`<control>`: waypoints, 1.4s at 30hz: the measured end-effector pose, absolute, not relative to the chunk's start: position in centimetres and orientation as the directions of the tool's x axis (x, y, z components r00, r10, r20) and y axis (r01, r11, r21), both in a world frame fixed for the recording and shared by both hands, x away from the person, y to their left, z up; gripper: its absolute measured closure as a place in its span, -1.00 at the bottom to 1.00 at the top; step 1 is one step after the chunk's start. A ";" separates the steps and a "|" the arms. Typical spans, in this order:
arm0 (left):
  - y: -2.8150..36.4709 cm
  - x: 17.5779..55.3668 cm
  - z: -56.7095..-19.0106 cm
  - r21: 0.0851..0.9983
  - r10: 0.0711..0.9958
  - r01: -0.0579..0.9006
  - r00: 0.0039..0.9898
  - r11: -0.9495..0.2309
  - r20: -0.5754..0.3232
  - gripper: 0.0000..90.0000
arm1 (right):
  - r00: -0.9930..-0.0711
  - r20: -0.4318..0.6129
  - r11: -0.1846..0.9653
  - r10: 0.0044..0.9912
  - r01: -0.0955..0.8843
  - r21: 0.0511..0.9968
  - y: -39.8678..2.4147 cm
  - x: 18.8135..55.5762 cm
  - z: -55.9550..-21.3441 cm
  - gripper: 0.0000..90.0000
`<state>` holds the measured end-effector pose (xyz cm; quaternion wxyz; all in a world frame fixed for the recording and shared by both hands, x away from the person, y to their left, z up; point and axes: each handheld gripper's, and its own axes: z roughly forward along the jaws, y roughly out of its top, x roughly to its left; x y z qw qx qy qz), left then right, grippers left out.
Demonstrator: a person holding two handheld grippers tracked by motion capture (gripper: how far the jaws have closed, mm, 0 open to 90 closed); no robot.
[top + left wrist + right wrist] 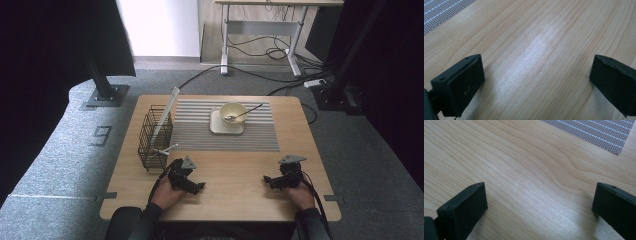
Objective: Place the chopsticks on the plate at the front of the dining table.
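At the near edge of the light wooden counter (235, 185), two black two-jaw grippers are held low on the wood by the person's hands, the left gripper (192, 186) angled inward and the right gripper (272, 180) pointed toward it, the two well apart. The jaws of each are spread wide with nothing but bare wood between them. Farther off, one grey striped placemat (195, 135) is laid, on which one cream bowl (233, 114) with one spoon (244, 114) is set on one square plate (218, 128), and beside the mat one black wire basket (152, 140) is stood, holding two pale utensils.
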<state>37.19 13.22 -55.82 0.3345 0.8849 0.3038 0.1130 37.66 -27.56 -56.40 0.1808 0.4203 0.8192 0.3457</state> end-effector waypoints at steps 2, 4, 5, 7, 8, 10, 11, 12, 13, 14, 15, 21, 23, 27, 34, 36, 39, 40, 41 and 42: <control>13.2 37.2 -55.8 0.661 0.614 0.463 0.790 -0.591 -0.004 -1.00 | -0.581 -0.006 0.408 0.814 0.564 0.718 -27.6 37.7 -56.4 -1.00; 13.2 37.2 -55.8 0.660 0.614 0.463 0.789 -0.591 -0.003 -1.00 | -0.581 -0.006 0.407 0.814 0.564 0.718 -27.5 37.7 -56.4 -1.00; 13.2 37.2 -55.8 0.660 0.615 0.464 0.789 -0.591 -0.003 -1.00 | -0.582 -0.006 0.408 0.813 0.564 0.718 -27.5 37.7 -56.4 -1.00; 13.2 37.2 -55.8 0.660 0.615 0.464 0.788 -0.591 -0.003 -1.00 | -0.581 -0.006 0.408 0.814 0.564 0.718 -27.5 37.7 -56.4 -1.00; 13.2 37.2 -55.8 0.660 0.615 0.464 0.788 -0.591 -0.003 -1.00 | -0.581 -0.007 0.408 0.814 0.563 0.719 -27.5 37.7 -56.4 -1.00; 13.1 37.2 -55.8 0.661 0.617 0.465 0.787 -0.589 -0.004 -1.00 | -0.581 -0.006 0.408 0.814 0.564 0.718 -27.5 37.7 -56.4 -1.00; 13.1 37.2 -55.8 0.661 0.617 0.465 0.787 -0.589 -0.004 -1.00 | -0.582 -0.006 0.409 0.813 0.563 0.718 -27.6 37.7 -56.4 -1.00; 13.1 37.2 -55.8 0.661 0.617 0.465 0.787 -0.589 -0.004 -1.00 | -0.582 -0.006 0.409 0.813 0.563 0.718 -27.6 37.7 -56.4 -1.00; 13.1 37.2 -55.8 0.661 0.617 0.465 0.787 -0.589 -0.004 -1.00 | -0.582 -0.006 0.409 0.813 0.563 0.718 -27.6 37.7 -56.4 -1.00; 13.1 37.2 -55.8 0.661 0.617 0.465 0.787 -0.589 -0.004 -1.00 | -0.582 -0.006 0.409 0.813 0.563 0.718 -27.6 37.7 -56.4 -1.00; 13.1 37.3 -55.8 0.661 0.617 0.465 0.787 -0.589 -0.004 -1.00 | -0.581 -0.007 0.408 0.814 0.563 0.719 -27.5 37.7 -56.4 -1.00; 13.1 37.3 -55.8 0.661 0.617 0.465 0.787 -0.589 -0.004 -1.00 | -0.581 -0.006 0.408 0.814 0.564 0.718 -27.5 37.7 -56.4 -1.00; 13.1 37.3 -55.8 0.661 0.617 0.464 0.787 -0.589 -0.003 -1.00 | -0.581 -0.006 0.408 0.814 0.564 0.718 -27.5 37.7 -56.4 -1.00; 13.1 37.3 -55.8 0.661 0.617 0.465 0.787 -0.589 -0.004 -1.00 | -0.579 -0.006 0.407 0.815 0.565 0.718 -27.5 37.7 -56.4 -1.00; 13.1 37.3 -55.8 0.660 0.615 0.464 0.788 -0.591 -0.003 -1.00 | -0.576 -0.004 0.409 0.817 0.575 0.709 -27.3 37.7 -56.2 -1.00; 13.1 37.3 -55.8 0.660 0.616 0.464 0.788 -0.591 -0.003 -1.00 | -0.582 -0.007 0.414 0.813 0.569 0.711 -27.2 37.6 -56.0 -1.00; 13.1 37.3 -55.8 0.660 0.616 0.464 0.788 -0.591 -0.003 -1.00 | -0.595 0.001 0.413 0.804 0.558 0.720 -27.0 37.6 -55.6 -1.00; 13.1 37.3 -55.8 0.660 0.616 0.464 0.788 -0.591 -0.003 -1.00 | -0.599 -0.003 0.416 0.800 0.551 0.724 -26.8 37.6 -55.3 -1.00; 13.1 37.3 -55.8 0.660 0.615 0.464 0.788 -0.590 -0.004 -1.00 | -0.602 -0.004 0.417 0.799 0.549 0.724 -26.8 37.6 -55.1 -1.00; 13.1 37.3 -55.8 0.660 0.615 0.464 0.788 -0.591 -0.003 -1.00 | -0.605 -0.006 0.417 0.796 0.541 0.730 -26.7 37.6 -54.9 -1.00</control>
